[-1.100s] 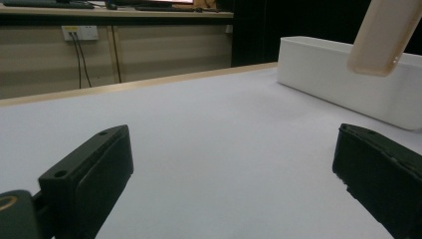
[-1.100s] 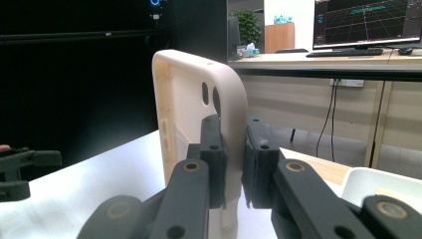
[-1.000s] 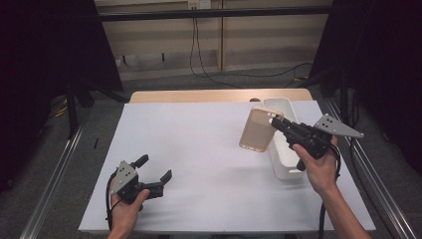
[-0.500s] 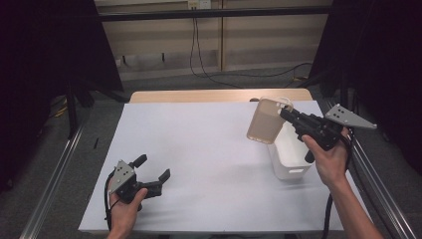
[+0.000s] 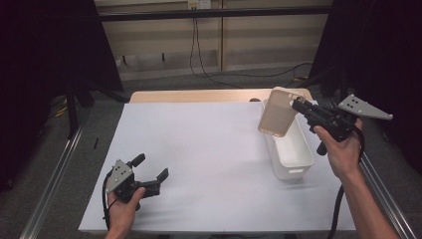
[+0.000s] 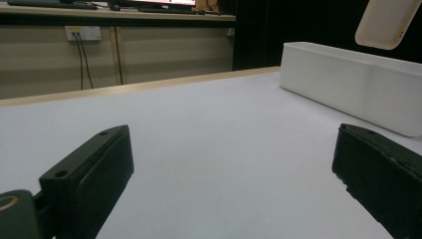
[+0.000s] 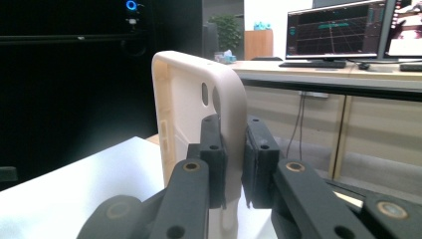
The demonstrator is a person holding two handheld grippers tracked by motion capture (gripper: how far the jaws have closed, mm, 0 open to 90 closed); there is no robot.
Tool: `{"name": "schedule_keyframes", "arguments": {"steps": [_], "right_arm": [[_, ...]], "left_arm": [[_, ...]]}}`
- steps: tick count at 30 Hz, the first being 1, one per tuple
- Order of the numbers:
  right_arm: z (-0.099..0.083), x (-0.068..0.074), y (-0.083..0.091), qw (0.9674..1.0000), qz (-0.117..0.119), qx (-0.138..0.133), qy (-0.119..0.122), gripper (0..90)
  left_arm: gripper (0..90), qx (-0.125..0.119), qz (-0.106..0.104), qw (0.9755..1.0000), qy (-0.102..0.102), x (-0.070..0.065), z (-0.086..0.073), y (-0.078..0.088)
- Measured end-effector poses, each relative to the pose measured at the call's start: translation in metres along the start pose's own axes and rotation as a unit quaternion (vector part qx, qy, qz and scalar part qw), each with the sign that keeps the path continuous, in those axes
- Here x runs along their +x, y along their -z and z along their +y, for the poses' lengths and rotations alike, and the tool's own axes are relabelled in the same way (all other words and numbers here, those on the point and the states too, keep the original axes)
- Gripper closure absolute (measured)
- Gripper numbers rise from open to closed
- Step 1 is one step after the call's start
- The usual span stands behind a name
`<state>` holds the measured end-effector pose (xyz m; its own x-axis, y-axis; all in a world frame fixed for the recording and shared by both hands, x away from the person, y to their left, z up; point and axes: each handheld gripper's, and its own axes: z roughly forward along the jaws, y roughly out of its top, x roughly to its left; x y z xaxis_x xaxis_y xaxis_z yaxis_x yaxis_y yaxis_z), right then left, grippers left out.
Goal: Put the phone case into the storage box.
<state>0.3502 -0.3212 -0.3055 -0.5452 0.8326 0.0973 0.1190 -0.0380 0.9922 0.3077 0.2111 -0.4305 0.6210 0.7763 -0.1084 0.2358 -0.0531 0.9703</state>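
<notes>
A beige phone case [image 5: 277,112] hangs in the air over the far end of the white bin [image 5: 291,159], with my right gripper [image 5: 300,106] shut on one of its edges. In the right gripper view the jaws pinch the case [image 7: 196,104] wall between them, and my right gripper [image 7: 233,154] points level. My left gripper [image 5: 149,167] rests near the table's front left, held by a hand, open with nothing between its fingers [image 6: 94,174]. From the left gripper view the bin [image 6: 348,82] lies ahead to the right, and the case [image 6: 385,22] floats above it.
The white table cover [image 5: 209,149] spreads between the two hands. A wooden strip [image 5: 199,95] runs along the far edge. Metal rails [image 5: 54,174] flank both sides. Desks with monitors [image 7: 338,35] stand beyond the table.
My right gripper has carried the phone case up and to the right, from beside the bin's left wall to above its far end. The left gripper has stayed put.
</notes>
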Motion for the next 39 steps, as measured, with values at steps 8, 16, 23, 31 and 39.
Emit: {"name": "schedule_keyframes", "arguments": {"steps": [8,16,23,31,39], "right_arm": [[-0.002,-0.017,0.001,0.9999,-0.015,0.003,-0.002,81.6],[-0.001,-0.028,-0.001,0.9997,-0.022,0.006,0.001,81.5],[-0.004,-0.037,-0.004,0.9995,-0.029,0.009,0.003,81.6],[-0.009,-0.045,-0.009,0.9991,-0.038,0.018,0.009,81.6],[-0.012,-0.052,-0.012,0.9987,-0.044,0.023,0.013,81.6]], "left_arm": [[2.8,0.003,-0.002,1.0000,-0.001,0.001,0.000,-0.002],[2.8,0.005,-0.001,1.0000,-0.003,0.001,0.000,-0.003],[2.8,0.007,-0.003,1.0000,-0.004,0.001,0.000,-0.003],[2.8,0.006,-0.004,1.0000,-0.006,0.001,0.001,-0.003],[2.8,0.007,-0.005,0.9999,-0.009,0.000,0.001,-0.003]]}}
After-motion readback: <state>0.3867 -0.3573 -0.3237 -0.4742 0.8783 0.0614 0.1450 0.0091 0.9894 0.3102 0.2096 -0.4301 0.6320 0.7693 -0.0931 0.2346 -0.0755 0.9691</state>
